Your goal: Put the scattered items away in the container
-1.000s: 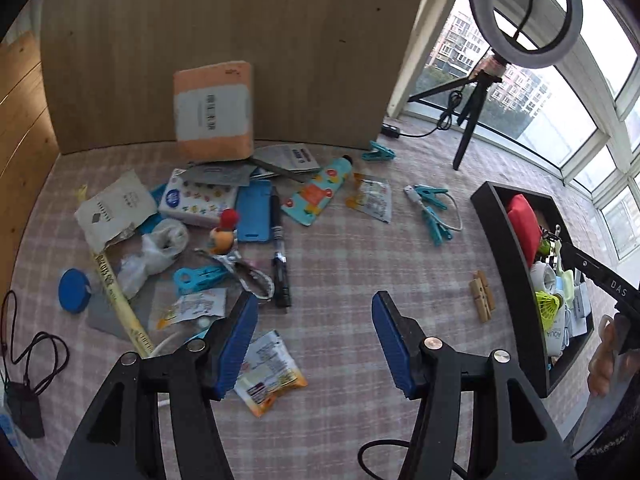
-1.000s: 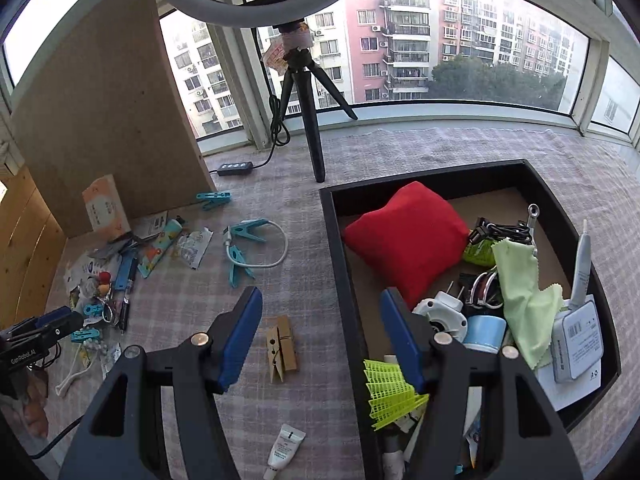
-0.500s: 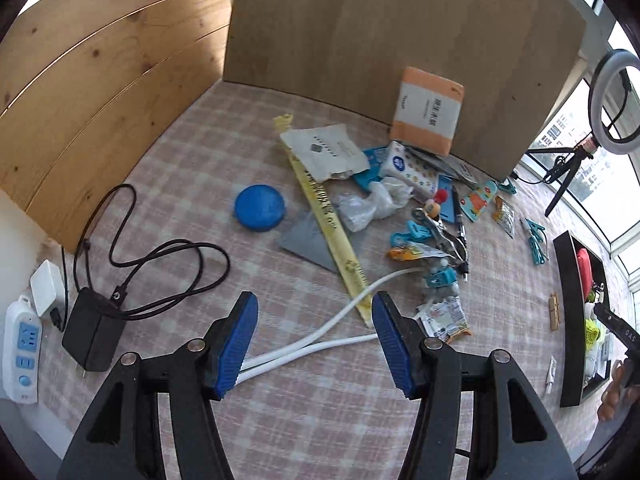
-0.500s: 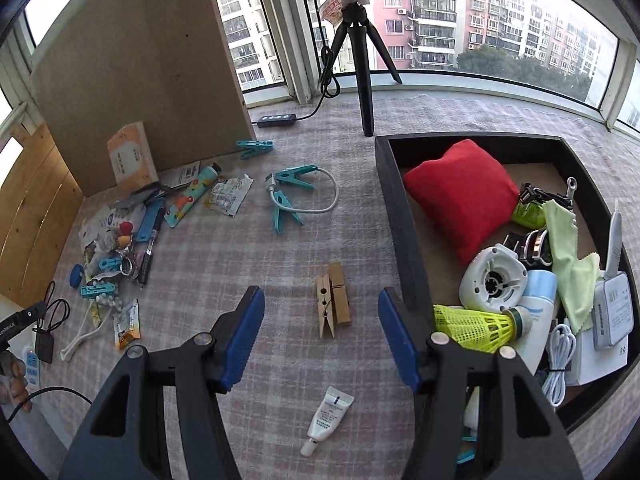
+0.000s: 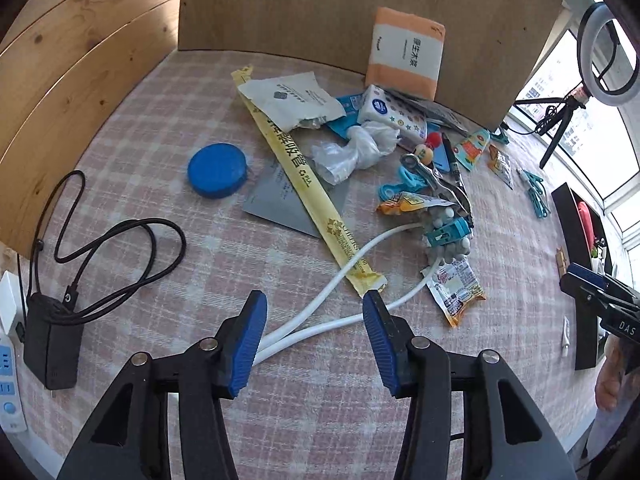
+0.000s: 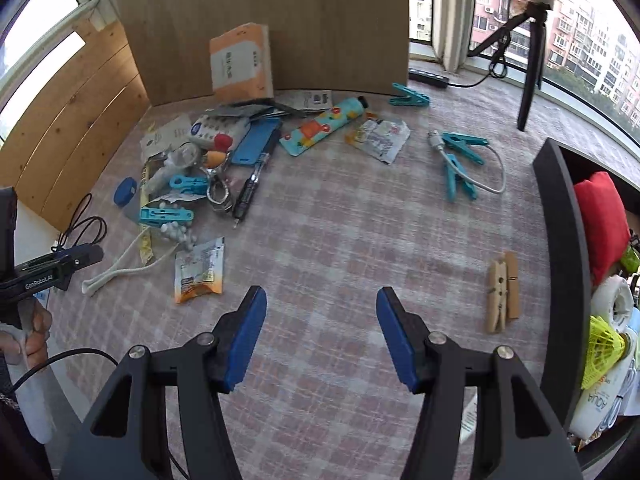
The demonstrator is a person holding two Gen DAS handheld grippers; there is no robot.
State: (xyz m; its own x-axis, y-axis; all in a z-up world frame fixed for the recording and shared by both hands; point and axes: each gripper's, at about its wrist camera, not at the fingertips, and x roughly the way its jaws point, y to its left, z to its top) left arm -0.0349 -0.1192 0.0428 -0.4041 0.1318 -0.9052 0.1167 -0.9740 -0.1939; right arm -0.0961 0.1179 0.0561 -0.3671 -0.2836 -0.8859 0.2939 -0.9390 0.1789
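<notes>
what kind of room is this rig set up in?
Probably an enclosed apartment balcony or sunroom used as a recording spot: curved windows facing apartment blocks, a ring light on a tripod, checked cloth underfoot.

**What the two views leave unseen**

The black tray (image 6: 562,264) is cut off by the right edge of the right wrist view, so most of its contents are out of sight; the red cushion (image 6: 600,220) shows only in part. In the left wrist view the same tray (image 5: 568,236) is a thin sliver. The white power strip (image 5: 8,364) is cropped at the left edge. The white cable (image 5: 320,300) runs behind a blue pad, hiding its near end. The print on the orange pack (image 6: 240,62) is blurred. The grey card (image 5: 276,200) lies partly under the yellow sleeve (image 5: 312,184).
</notes>
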